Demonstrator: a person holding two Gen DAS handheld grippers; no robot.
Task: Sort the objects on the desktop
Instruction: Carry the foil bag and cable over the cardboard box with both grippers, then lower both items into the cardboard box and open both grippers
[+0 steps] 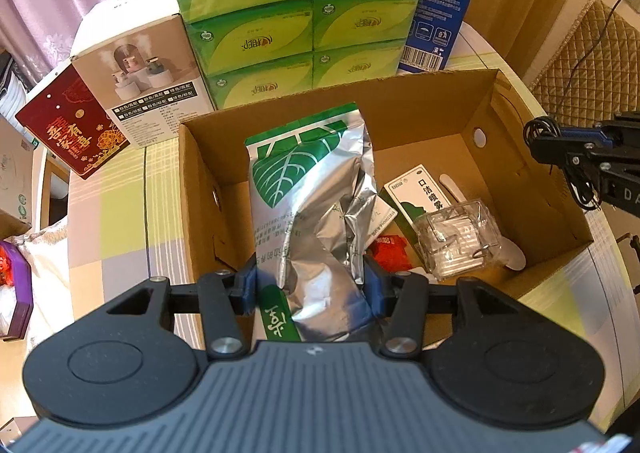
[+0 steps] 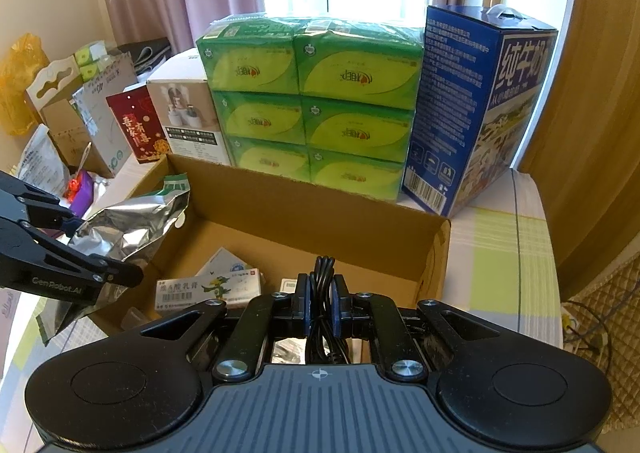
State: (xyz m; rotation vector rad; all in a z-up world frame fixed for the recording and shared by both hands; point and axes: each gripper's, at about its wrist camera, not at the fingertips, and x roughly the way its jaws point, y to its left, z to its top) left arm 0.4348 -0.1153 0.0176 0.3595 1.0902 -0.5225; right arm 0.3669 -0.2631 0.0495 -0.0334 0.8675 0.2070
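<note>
The sorting is looking well along: small boxes and a clear case (image 1: 460, 239) are already lying in the carton (image 1: 400, 113). The left gripper (image 1: 310, 293) is pinching a foil bag (image 1: 308, 193) over it, while the right gripper (image 2: 320, 303) is clamping a black cable (image 2: 322, 293) above the carton's near edge.

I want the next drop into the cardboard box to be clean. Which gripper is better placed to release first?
Left, probably. The left gripper holds the silver foil bag already over the cardboard box; the right gripper, clamping a black cable, sits at the near rim.
</note>
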